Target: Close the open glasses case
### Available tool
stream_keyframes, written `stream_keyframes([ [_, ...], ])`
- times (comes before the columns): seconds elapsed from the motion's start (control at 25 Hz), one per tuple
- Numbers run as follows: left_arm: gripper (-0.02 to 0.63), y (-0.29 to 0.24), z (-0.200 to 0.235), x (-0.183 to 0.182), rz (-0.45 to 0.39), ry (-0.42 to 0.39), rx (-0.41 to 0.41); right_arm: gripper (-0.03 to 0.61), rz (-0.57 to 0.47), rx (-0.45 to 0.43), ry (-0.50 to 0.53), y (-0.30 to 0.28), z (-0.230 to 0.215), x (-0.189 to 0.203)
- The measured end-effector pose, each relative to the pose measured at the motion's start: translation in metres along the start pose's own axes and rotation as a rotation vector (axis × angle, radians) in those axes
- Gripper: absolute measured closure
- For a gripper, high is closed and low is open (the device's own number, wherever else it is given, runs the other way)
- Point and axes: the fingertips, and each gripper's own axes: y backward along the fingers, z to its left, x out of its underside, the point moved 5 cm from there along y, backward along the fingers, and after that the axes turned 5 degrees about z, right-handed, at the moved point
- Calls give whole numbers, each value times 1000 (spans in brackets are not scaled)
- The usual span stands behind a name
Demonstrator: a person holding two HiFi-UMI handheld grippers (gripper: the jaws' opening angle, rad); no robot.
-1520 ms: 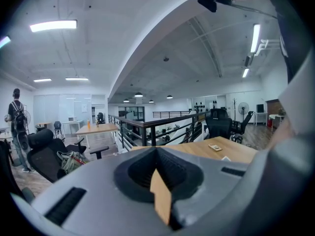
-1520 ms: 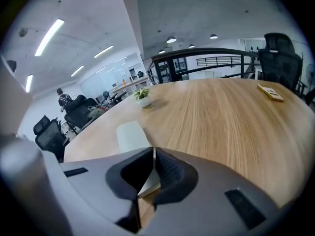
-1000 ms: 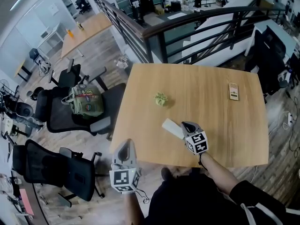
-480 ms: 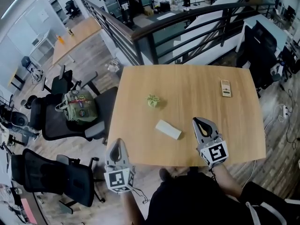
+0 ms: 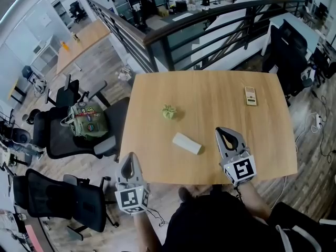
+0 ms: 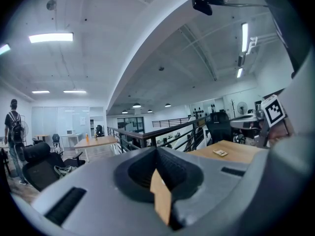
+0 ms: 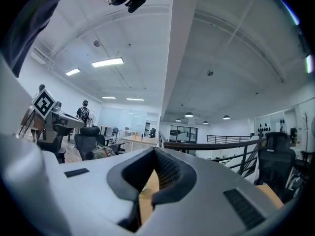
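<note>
The white glasses case [image 5: 187, 143] lies flat on the wooden table [image 5: 220, 98] near its front edge, and its lid looks down. My right gripper [image 5: 224, 132] hovers to the right of the case, apart from it, jaws shut and holding nothing. In the right gripper view that gripper [image 7: 155, 154] points level across the room. My left gripper [image 5: 130, 157] hangs off the table's front left corner, jaws together and nothing in them. In the left gripper view it [image 6: 157, 150] also points level, with the table's far side behind it.
A small green object [image 5: 168, 112] sits mid-table behind the case. A small beige remote-like item [image 5: 250, 95] lies at the far right. Black office chairs [image 5: 68, 135] stand left of the table, one bearing a green bag [image 5: 86, 122]. A dark railing [image 5: 210, 20] runs behind.
My right gripper has lifted off the glasses case and drawn back to the right. The case now lies alone on the table. The left gripper has hardly moved.
</note>
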Motion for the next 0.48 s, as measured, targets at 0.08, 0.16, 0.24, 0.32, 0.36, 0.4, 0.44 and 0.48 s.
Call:
stream_keyframes([
  [0.08, 614, 0, -1, -1, 0, -1, 2, 565, -1, -2, -3, 0, 1, -1],
  [0.16, 614, 0, -1, -1, 0, -1, 4, 565, -5, -10, -6, 0, 3, -2],
  [0.24, 614, 1, -1, -1, -1, -1, 6, 565, -10, -18, -10, -1, 7, -3],
  [0.32, 614, 1, -1, -1, 0, -3, 6, 565, -17, -25, -17, -1, 7, -4],
  [0.36, 614, 1, -2, -1, -1, -4, 5, 565, -20, -28, -21, -1, 7, -4],
  [0.4, 614, 1, -2, -2, -1, -6, 5, 565, -23, -31, -25, -1, 6, -4],
  [0.44, 614, 1, -2, -2, -2, -7, 4, 565, -25, -34, -29, -1, 6, -4],
  [0.48, 614, 1, -2, -3, -3, -7, 3, 565, -27, -36, -31, -2, 6, -4],
])
